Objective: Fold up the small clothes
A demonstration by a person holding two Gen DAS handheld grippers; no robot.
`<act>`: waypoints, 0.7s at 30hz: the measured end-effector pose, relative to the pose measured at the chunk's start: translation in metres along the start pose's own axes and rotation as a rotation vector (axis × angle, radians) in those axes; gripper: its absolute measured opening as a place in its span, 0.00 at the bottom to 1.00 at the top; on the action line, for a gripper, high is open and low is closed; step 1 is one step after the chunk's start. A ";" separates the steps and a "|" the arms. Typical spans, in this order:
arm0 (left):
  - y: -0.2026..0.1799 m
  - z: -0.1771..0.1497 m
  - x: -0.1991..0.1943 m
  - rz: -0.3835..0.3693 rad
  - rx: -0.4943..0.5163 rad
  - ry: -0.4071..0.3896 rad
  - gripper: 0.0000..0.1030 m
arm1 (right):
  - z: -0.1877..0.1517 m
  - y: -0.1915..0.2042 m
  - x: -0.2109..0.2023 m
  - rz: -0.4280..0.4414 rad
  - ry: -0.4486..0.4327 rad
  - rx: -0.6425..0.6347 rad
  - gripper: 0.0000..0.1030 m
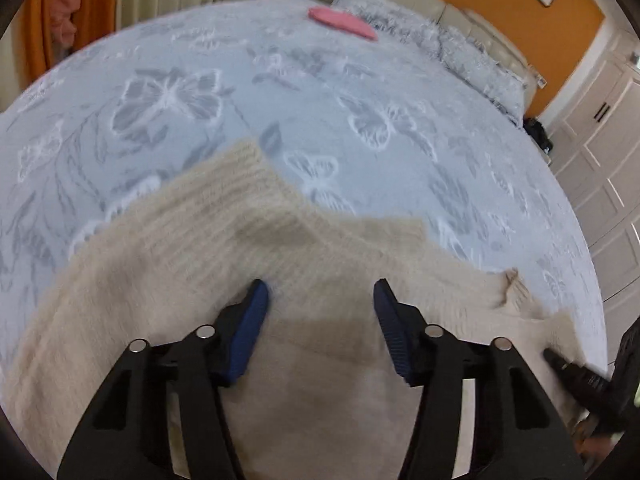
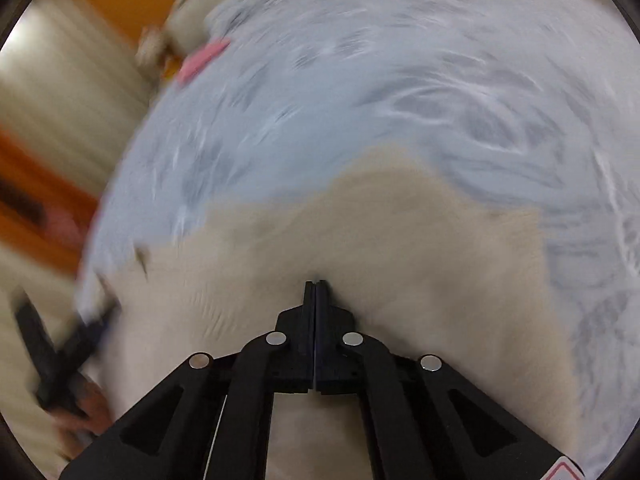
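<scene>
A cream knitted sweater (image 1: 224, 240) lies spread on the bed, one sleeve folded across its body. My left gripper (image 1: 320, 300) is open just above the sweater's middle, its blue pads (image 1: 250, 328) apart and empty. In the right wrist view, which is motion-blurred, the sweater (image 2: 360, 240) fills the lower half. My right gripper (image 2: 316, 286) is shut, its fingertips against the sweater fabric; whether cloth is pinched between them does not show. The right gripper also shows at the right edge of the left wrist view (image 1: 576, 376).
The bed has a pale blue butterfly-print cover (image 1: 320, 92). A pink folded item (image 1: 342, 24) lies at the far side near the pillows (image 1: 460, 48). White cupboards (image 1: 600, 152) stand to the right, orange curtains (image 1: 36, 20) to the left.
</scene>
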State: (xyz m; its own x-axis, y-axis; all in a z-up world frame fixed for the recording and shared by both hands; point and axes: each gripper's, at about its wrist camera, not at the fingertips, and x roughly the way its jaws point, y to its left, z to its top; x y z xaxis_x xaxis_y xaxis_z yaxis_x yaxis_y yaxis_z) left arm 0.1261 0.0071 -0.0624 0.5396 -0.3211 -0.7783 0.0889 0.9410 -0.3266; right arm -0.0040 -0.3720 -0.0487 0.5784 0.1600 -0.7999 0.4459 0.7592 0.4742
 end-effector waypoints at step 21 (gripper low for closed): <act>0.067 0.055 0.004 -0.094 -0.318 -0.082 0.03 | 0.027 0.018 -0.024 -0.050 -0.147 -0.071 0.09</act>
State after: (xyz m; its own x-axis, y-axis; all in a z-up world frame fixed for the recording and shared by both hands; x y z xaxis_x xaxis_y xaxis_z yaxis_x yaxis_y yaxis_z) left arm 0.1803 0.0749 -0.0581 0.6078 -0.3831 -0.6956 -0.1173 0.8230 -0.5557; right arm 0.0084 -0.3790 -0.0108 0.6530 0.0308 -0.7568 0.4302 0.8073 0.4040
